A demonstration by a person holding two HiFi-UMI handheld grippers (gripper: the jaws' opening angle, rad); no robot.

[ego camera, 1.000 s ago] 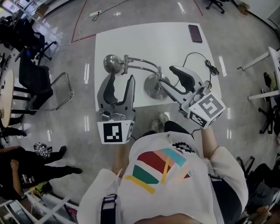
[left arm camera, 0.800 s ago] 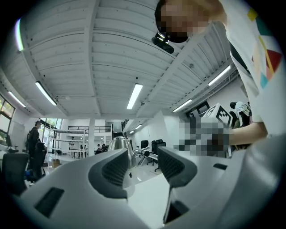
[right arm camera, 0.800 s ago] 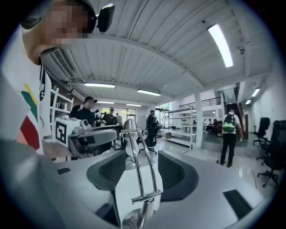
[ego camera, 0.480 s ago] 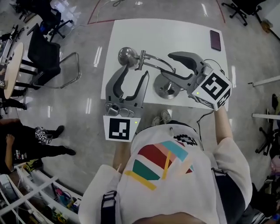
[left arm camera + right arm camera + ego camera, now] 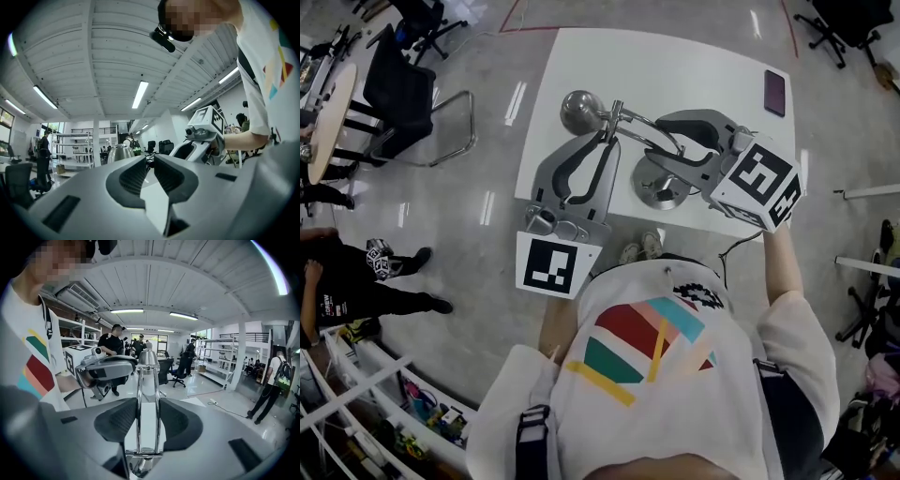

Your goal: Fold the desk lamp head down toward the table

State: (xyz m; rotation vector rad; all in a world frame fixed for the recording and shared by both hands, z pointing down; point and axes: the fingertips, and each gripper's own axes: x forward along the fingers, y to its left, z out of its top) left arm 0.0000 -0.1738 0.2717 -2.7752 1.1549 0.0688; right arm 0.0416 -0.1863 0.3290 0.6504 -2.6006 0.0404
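Observation:
A chrome desk lamp stands on the white table, its round base near the front edge. Its twin-rod arm runs left to the dome head. My left gripper points level, and its jaws are closing on the arm's joint just behind the head. In the left gripper view the tips pinch that dark joint. My right gripper comes in from the right. Its pads sit against the two chrome rods, with the lamp head straight beyond.
A dark phone lies at the table's far right corner. A black cable hangs off the front edge by my right arm. Office chairs stand left of the table, and a person is on the floor at the left.
The left jaws have gone from wide open beside the lamp head to closed on the arm behind it. The right gripper has swung from beside the base up onto the arm rods.

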